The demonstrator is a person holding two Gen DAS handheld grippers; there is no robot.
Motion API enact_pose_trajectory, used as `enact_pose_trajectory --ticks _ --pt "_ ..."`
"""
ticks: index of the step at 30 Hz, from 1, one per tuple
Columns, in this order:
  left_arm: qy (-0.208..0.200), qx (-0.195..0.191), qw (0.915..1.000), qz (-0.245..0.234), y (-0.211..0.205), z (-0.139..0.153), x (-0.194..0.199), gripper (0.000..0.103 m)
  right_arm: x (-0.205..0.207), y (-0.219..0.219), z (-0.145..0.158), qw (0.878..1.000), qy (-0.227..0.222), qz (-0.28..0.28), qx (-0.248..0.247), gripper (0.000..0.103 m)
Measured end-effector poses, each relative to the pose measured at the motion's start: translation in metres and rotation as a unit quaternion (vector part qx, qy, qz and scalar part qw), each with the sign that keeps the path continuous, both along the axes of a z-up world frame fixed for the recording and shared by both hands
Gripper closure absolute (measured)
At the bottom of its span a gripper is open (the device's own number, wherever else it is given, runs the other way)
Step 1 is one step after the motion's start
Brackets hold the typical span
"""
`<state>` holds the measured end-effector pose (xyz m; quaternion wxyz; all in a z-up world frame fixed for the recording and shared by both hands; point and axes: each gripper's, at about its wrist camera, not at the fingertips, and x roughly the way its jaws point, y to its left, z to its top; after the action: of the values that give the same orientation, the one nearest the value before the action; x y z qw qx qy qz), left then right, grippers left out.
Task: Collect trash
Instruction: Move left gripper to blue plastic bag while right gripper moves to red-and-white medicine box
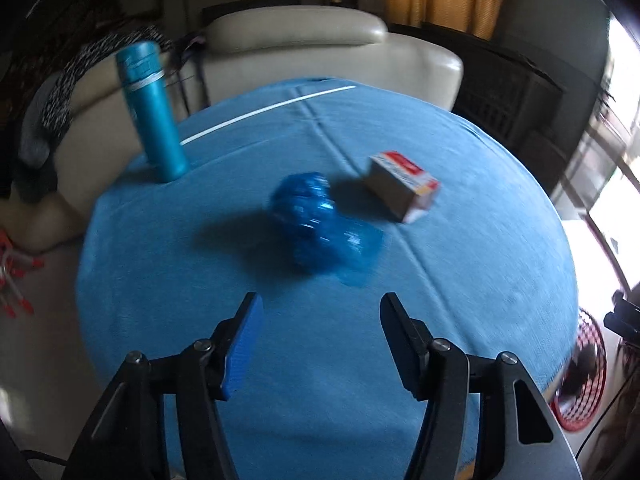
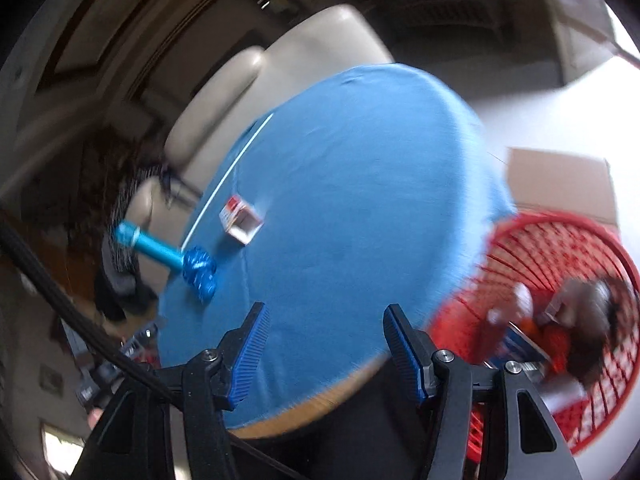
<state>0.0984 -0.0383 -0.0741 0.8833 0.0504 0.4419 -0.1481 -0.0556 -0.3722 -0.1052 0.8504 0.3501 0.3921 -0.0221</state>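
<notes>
A crumpled blue plastic wrapper (image 1: 320, 222) lies mid-table on the blue cloth (image 1: 280, 360). A small cardboard box (image 1: 402, 185) with a red and white top lies to its right. My left gripper (image 1: 320, 308) is open and empty, just short of the wrapper. My right gripper (image 2: 324, 318) is open and empty, over the table's near edge; wrapper (image 2: 200, 272) and box (image 2: 241, 221) are far off to its left. A red wire basket (image 2: 580, 360) with trash in it stands on the floor at the right.
A tall teal bottle (image 1: 154, 114) stands at the table's back left. A cream sofa (image 1: 320, 52) is behind the table. A cardboard box (image 2: 560, 180) stands behind the basket. The basket also shows in the left wrist view (image 1: 580, 380).
</notes>
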Motion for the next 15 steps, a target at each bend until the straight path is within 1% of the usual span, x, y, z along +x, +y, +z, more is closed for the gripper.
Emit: enact_pose_trajectory --ticks 3,4,8,12,15 --pt "0.004 -0.006 1.0 0.007 0.002 -0.001 0.016 0.04 0.053 0.028 0.012 0.998 -0.001 0.049 -0.038 0.04" --pt "0.005 -0.005 0.9999 0.008 0.002 -0.002 0.023 0.039 0.064 0.035 0.014 0.997 -0.001 0.059 -0.046 0.04" --pt "0.014 -0.004 0.9999 0.004 -0.004 -0.005 0.049 0.038 0.128 0.066 0.018 0.99 -0.003 0.112 -0.08 0.04" --pt "0.026 -0.007 0.9996 0.0 -0.009 -0.009 0.073 0.036 0.192 0.091 0.012 0.983 0.001 0.146 -0.108 0.04" --pt "0.037 -0.014 0.9992 0.0 -0.013 -0.011 0.088 0.036 0.227 0.099 0.004 0.98 0.005 0.157 -0.122 0.037"
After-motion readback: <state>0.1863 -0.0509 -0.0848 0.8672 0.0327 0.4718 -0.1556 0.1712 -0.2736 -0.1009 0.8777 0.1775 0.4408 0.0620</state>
